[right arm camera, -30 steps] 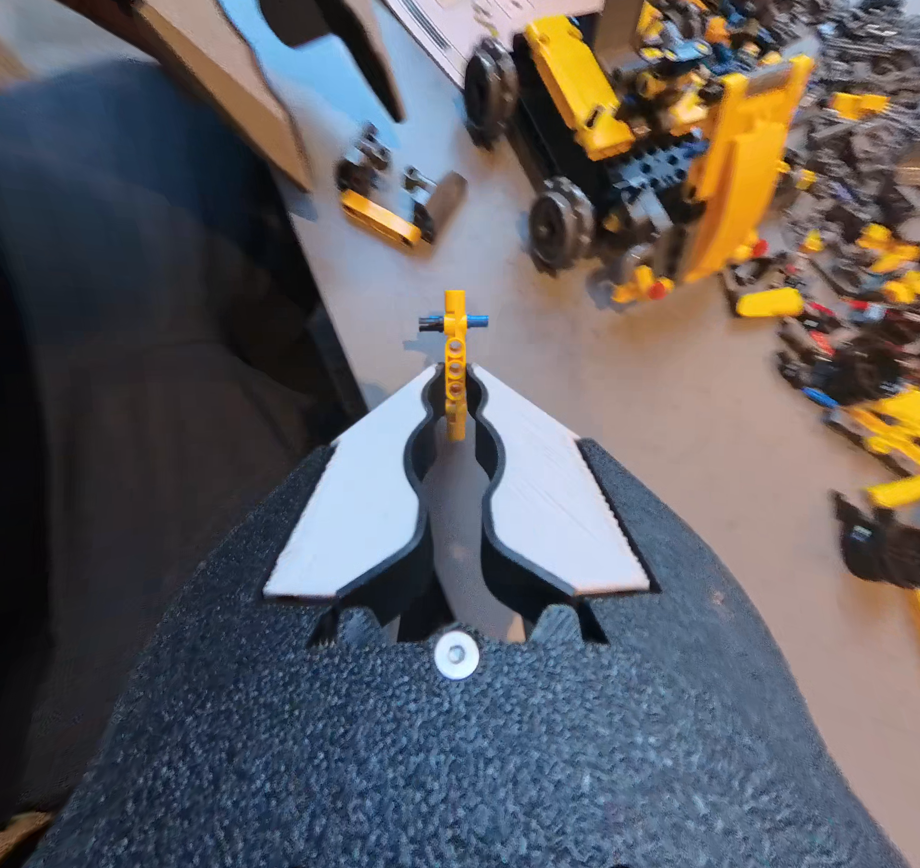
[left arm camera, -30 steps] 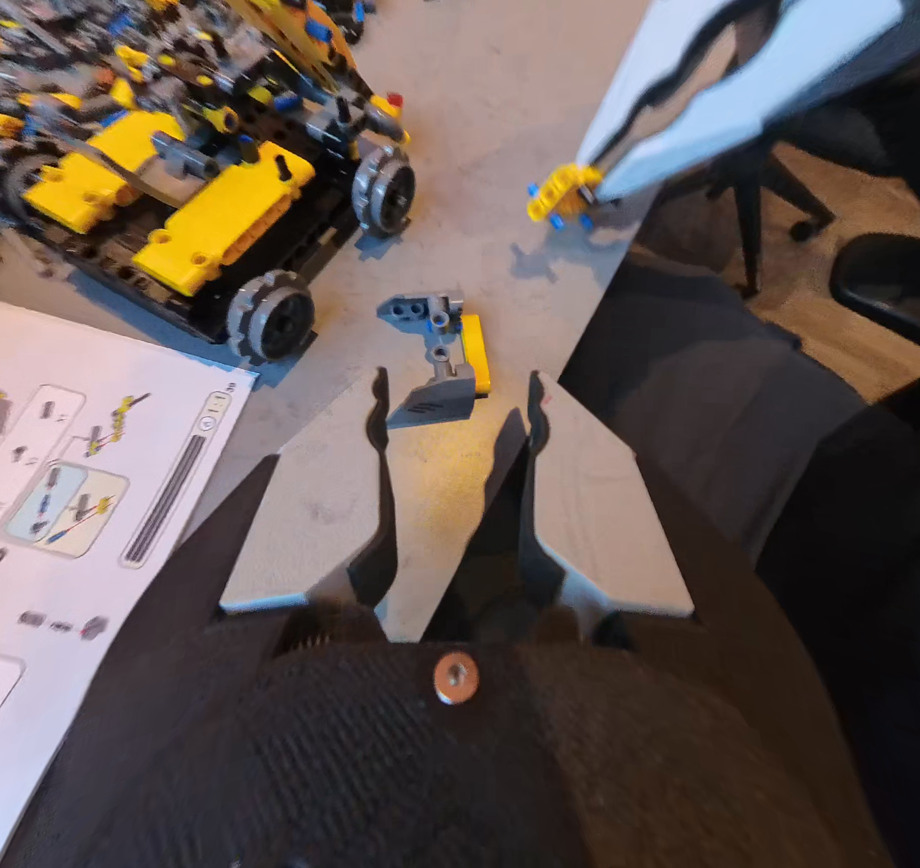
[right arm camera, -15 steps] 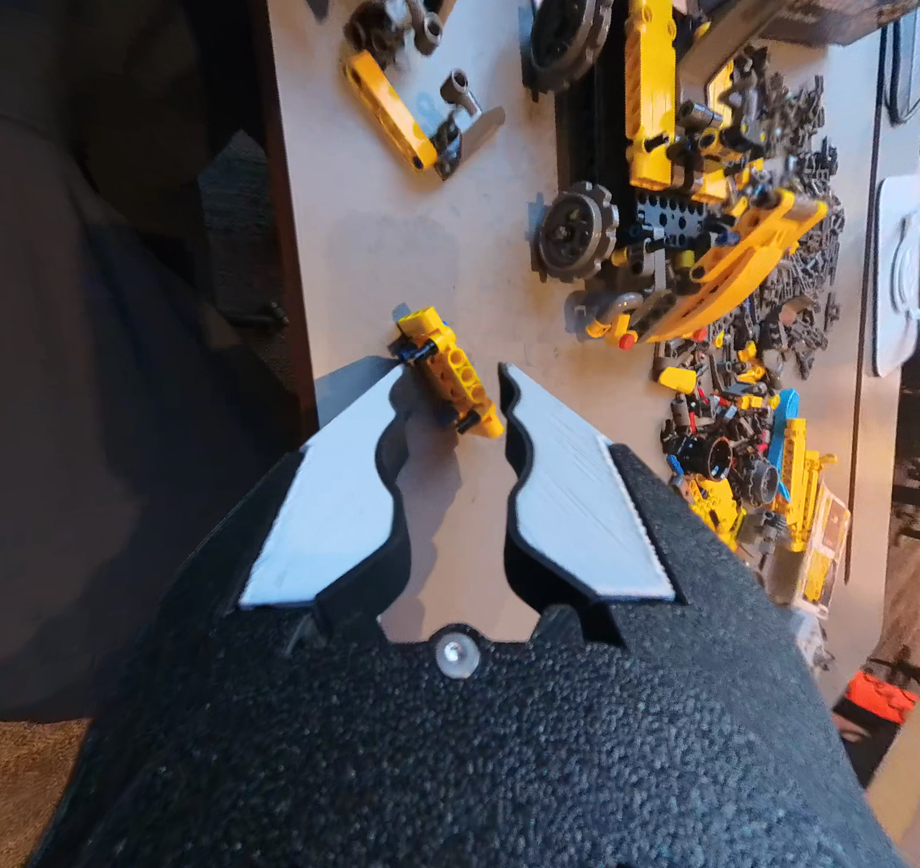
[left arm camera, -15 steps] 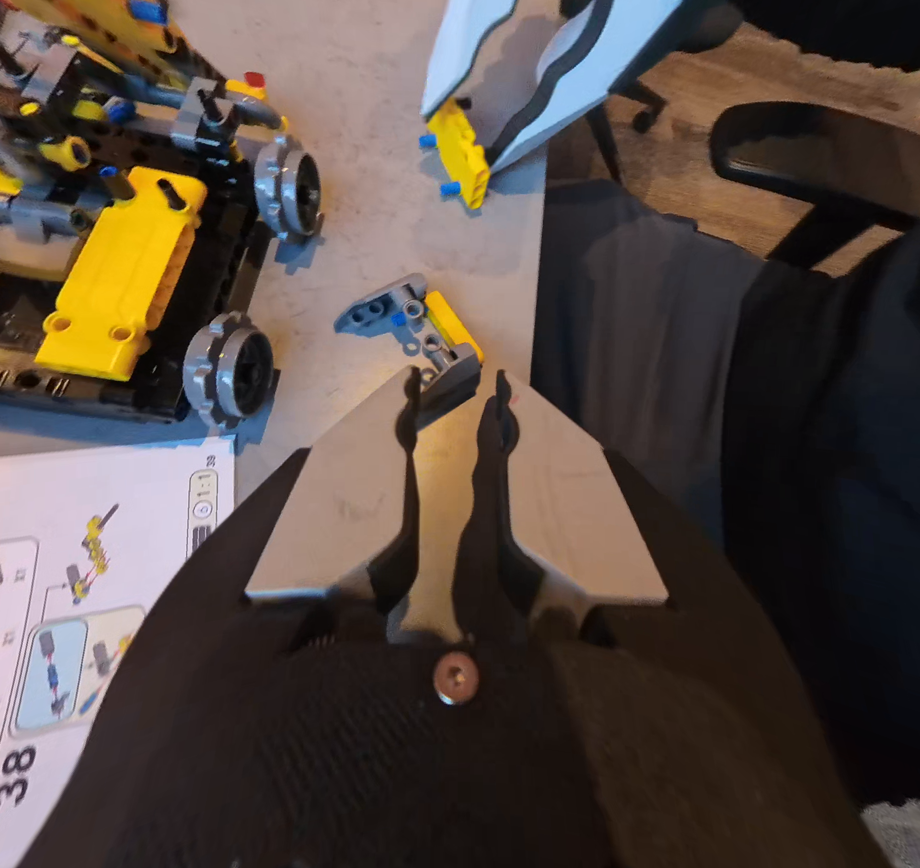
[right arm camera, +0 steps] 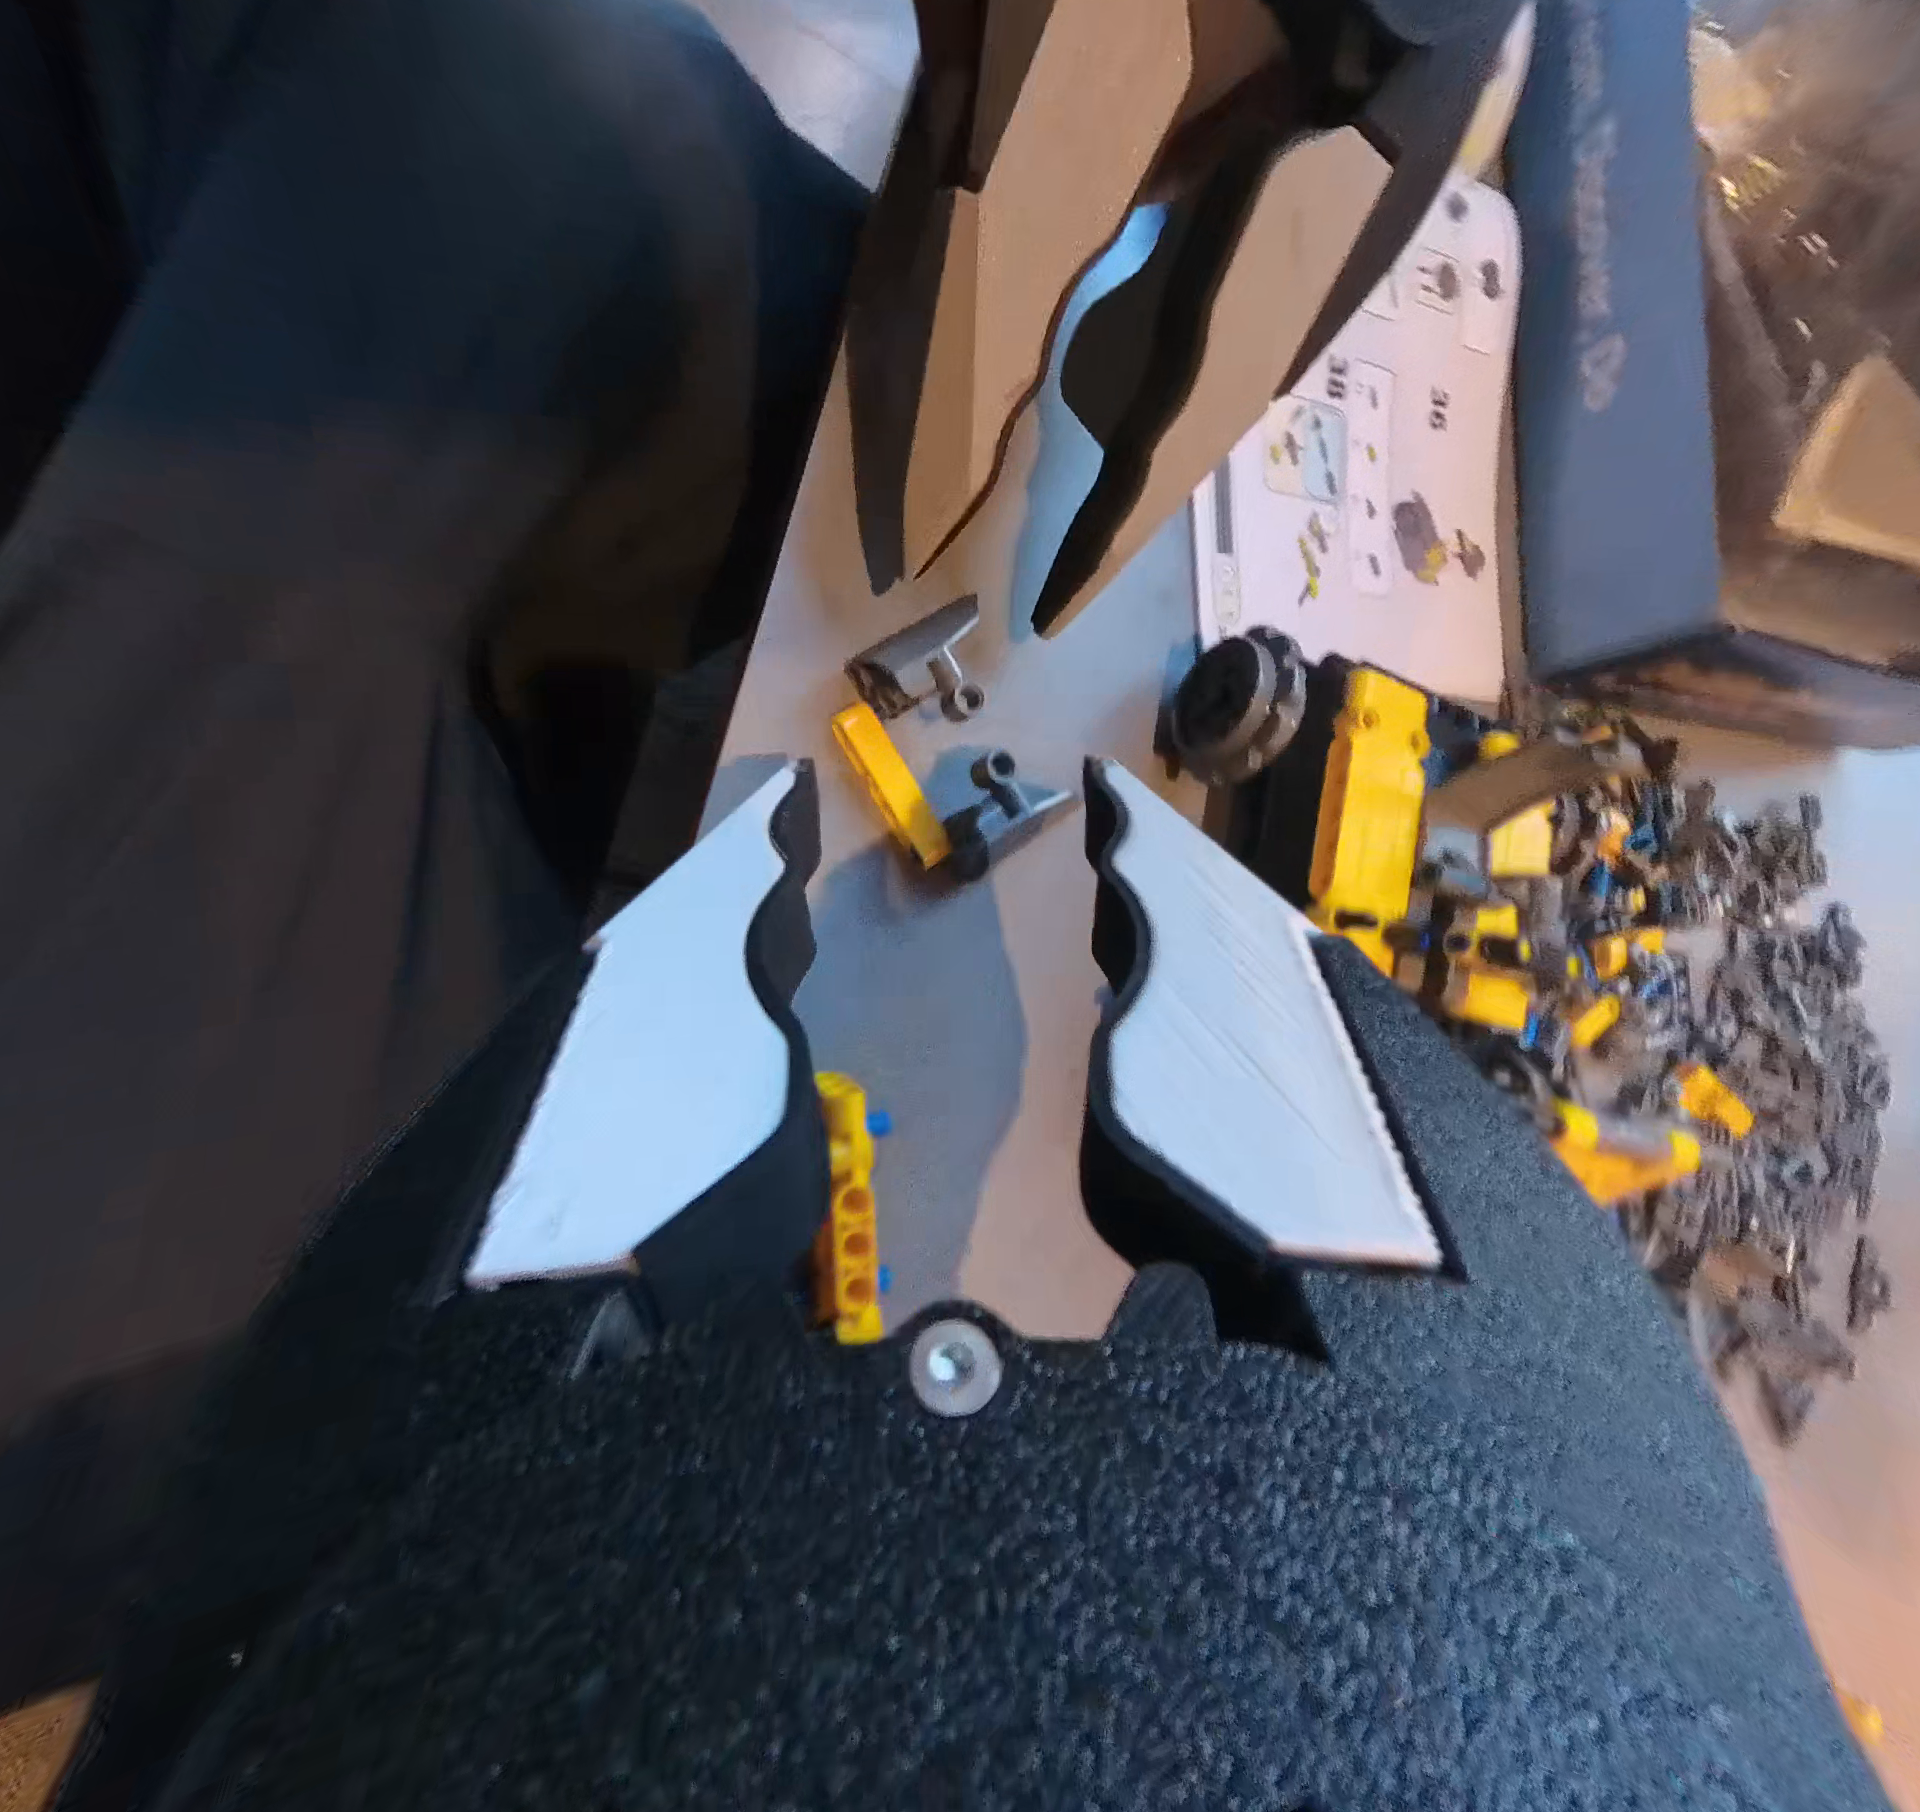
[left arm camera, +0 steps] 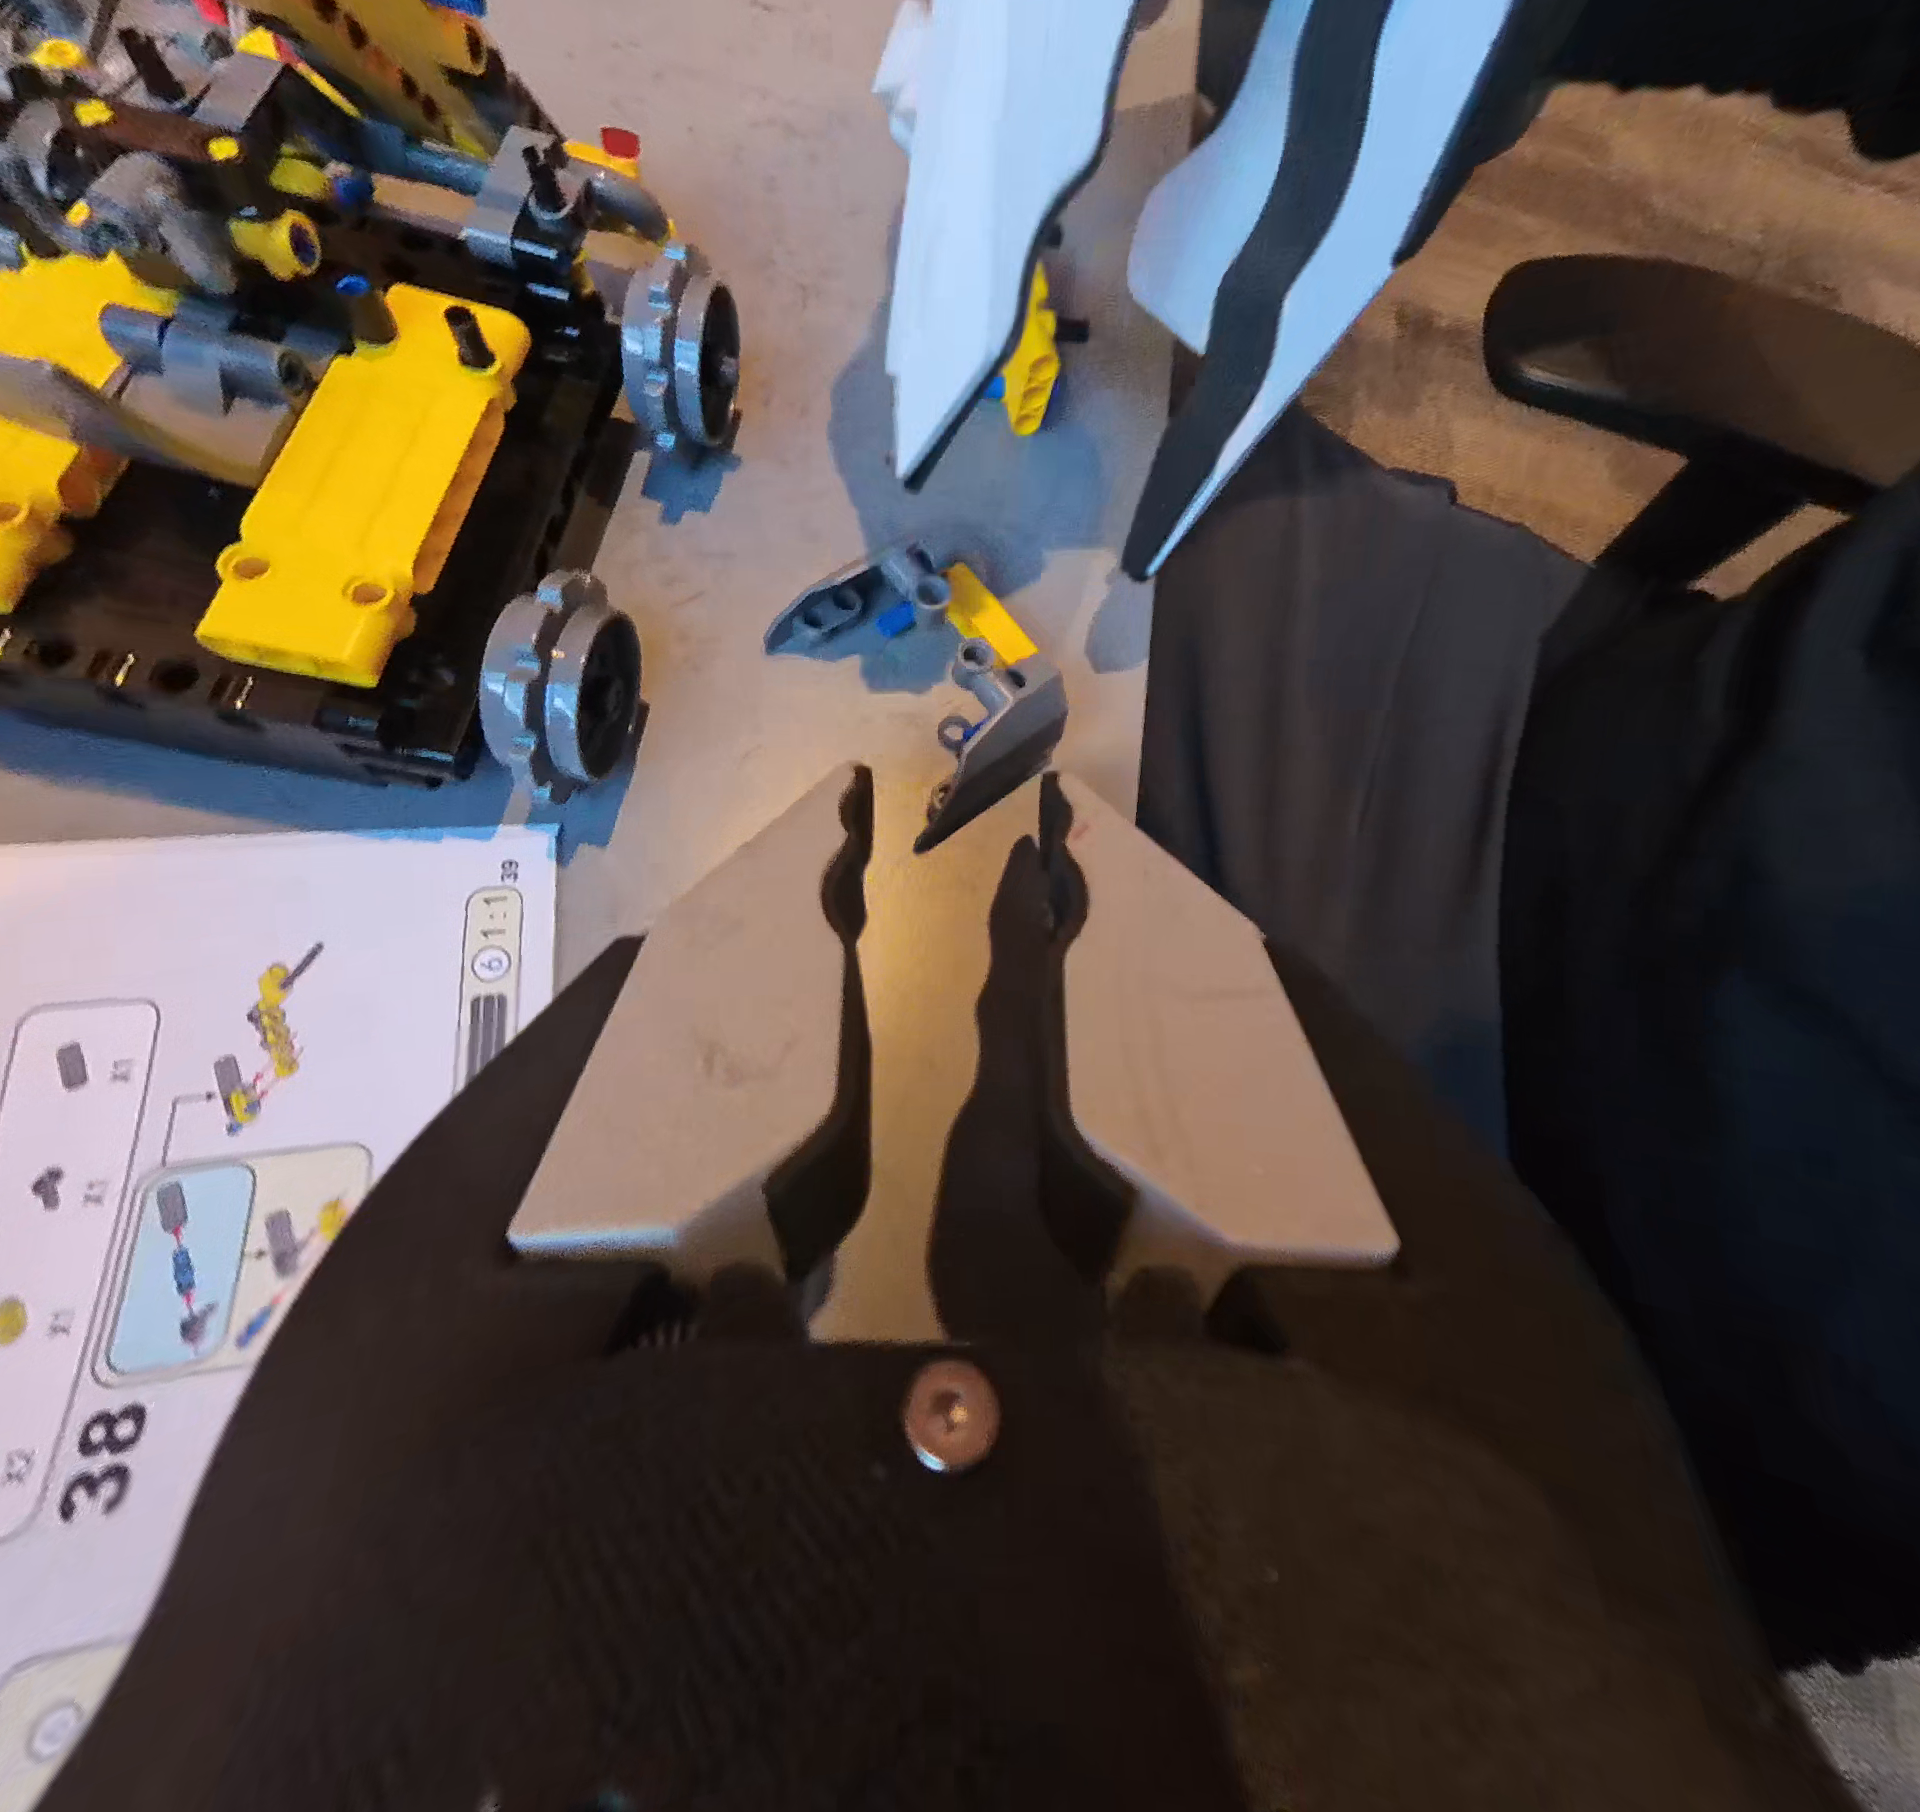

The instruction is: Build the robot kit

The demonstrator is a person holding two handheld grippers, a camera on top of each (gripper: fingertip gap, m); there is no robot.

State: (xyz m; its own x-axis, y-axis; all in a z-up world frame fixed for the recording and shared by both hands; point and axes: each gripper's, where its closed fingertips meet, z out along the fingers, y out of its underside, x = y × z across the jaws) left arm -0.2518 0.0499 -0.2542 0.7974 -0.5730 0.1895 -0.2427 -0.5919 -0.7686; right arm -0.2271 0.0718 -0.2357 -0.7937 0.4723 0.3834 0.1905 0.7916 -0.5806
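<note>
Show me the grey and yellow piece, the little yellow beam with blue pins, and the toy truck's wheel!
grey and yellow piece (left arm camera: 1006,723): left wrist view, grey wedge panel.
yellow beam with blue pins (right arm camera: 850,1232): right wrist view, holed side.
wheel (left arm camera: 566,687): left wrist view, grey rim.

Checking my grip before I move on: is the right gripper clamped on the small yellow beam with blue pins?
No. The right gripper is open, and the yellow beam lies on the table beside its left finger.

grey table (left arm camera: 727,27), brown carpet (left arm camera: 1662,183)
</note>
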